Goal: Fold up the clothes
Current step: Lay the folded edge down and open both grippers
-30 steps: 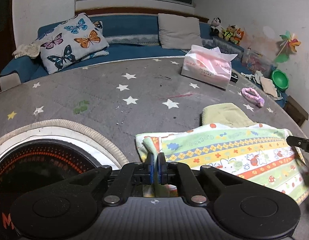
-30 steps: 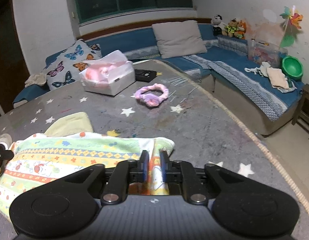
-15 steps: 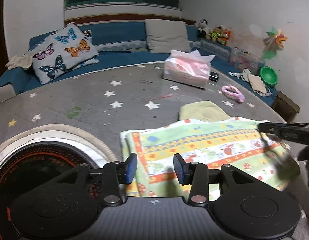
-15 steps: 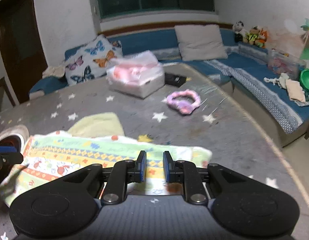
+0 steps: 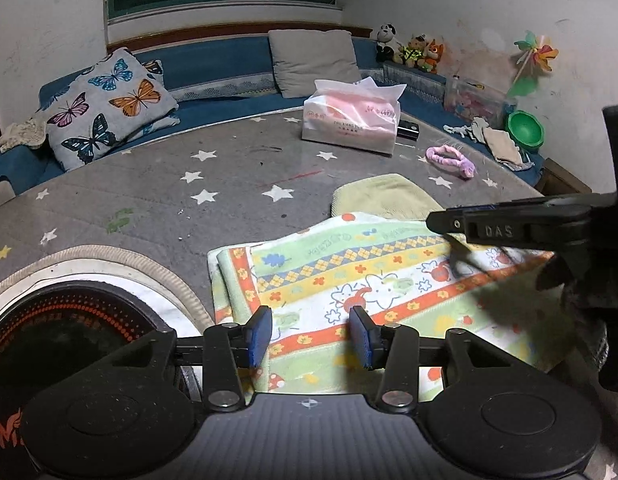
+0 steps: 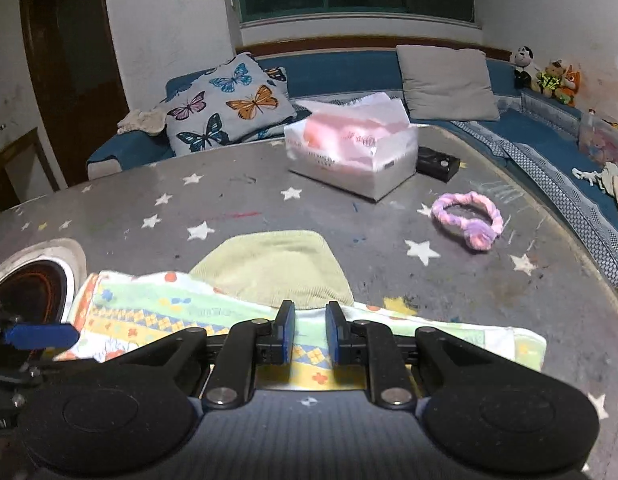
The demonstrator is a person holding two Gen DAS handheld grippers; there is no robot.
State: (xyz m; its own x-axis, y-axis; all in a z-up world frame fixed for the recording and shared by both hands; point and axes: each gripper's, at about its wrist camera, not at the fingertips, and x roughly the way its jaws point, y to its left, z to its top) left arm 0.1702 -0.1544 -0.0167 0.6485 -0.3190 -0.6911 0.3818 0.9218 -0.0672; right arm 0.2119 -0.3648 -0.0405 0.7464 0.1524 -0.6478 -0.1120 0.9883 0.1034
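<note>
My left gripper (image 5: 311, 338) gapes wide; right gripper (image 6: 310, 334) stands narrowly apart, empty (folded cloth (image 5: 373, 280) may spring open).

Left tongs (image 5: 311, 342): matte black textured plastic housing, two round raised discs, angular linkage arms with silver pivot screws, blue pads (image 5: 257, 336) on the fingers, small white crosshair mark at housing centre. Right tongs (image 6: 310, 334): same build, black body, blue pads (image 6: 287, 332), silver screws; seen from the left wrist view as a black finger lettered "DAS".
</note>
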